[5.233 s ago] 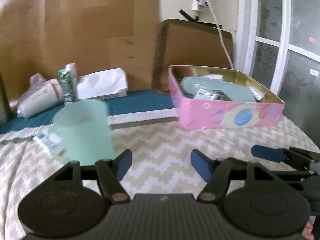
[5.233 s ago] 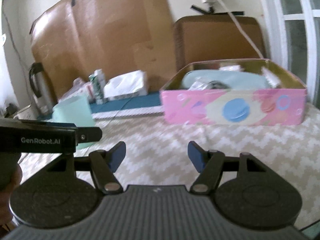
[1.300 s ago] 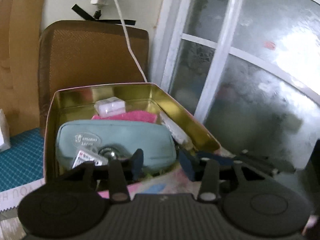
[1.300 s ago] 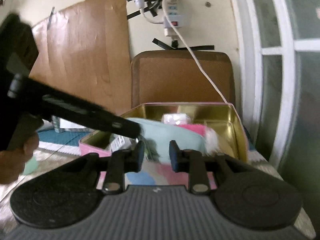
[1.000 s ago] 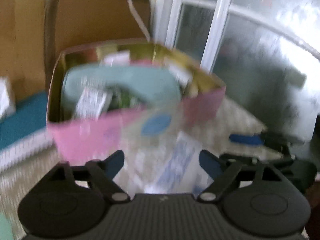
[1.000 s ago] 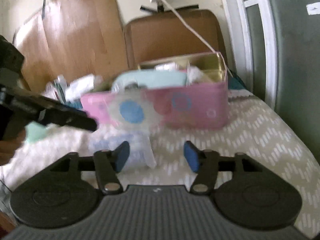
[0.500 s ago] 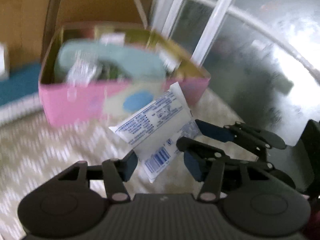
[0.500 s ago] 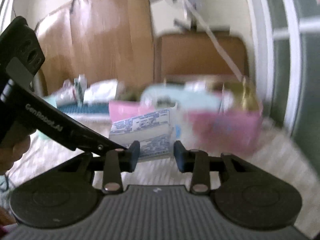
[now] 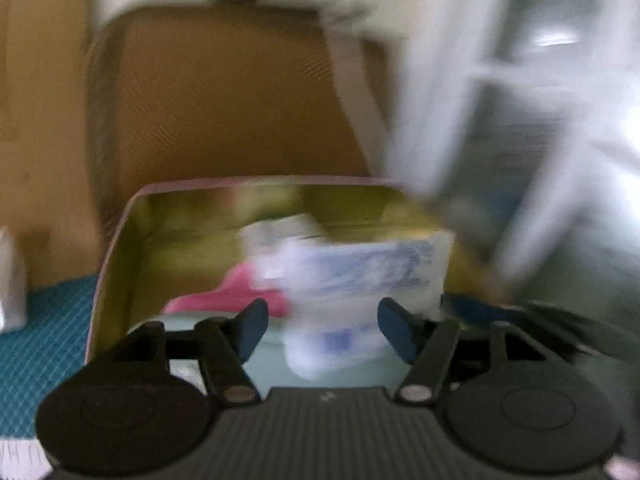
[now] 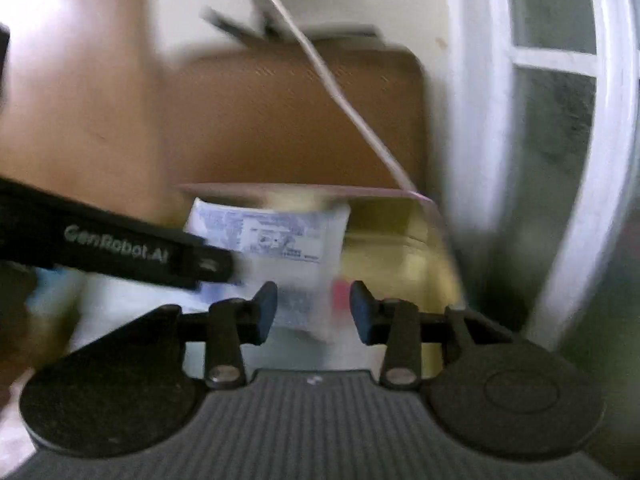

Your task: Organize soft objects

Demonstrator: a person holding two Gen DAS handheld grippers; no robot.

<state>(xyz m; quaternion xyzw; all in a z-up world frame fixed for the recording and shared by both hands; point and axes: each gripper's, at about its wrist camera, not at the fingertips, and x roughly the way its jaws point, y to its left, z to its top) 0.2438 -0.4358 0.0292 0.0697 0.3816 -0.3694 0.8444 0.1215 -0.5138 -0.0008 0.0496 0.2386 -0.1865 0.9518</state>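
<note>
Both views are smeared, so read this loosely. Low in the left wrist frame your left gripper (image 9: 318, 330) has its jaws about half apart and opening; the white packet with blue print (image 9: 360, 280) hangs between the blue pads (image 9: 250, 326), which do not appear to press on it. The packet sits at frame centre, over the open gold-lined tin (image 9: 120, 248), with a pink item (image 9: 240, 292) just left of it inside. In the right wrist view your right gripper (image 10: 313, 312) is also half apart and opening, the packet (image 10: 272, 236) between its pads with gaps showing either side. The left gripper's finger crosses from the left edge
</note>
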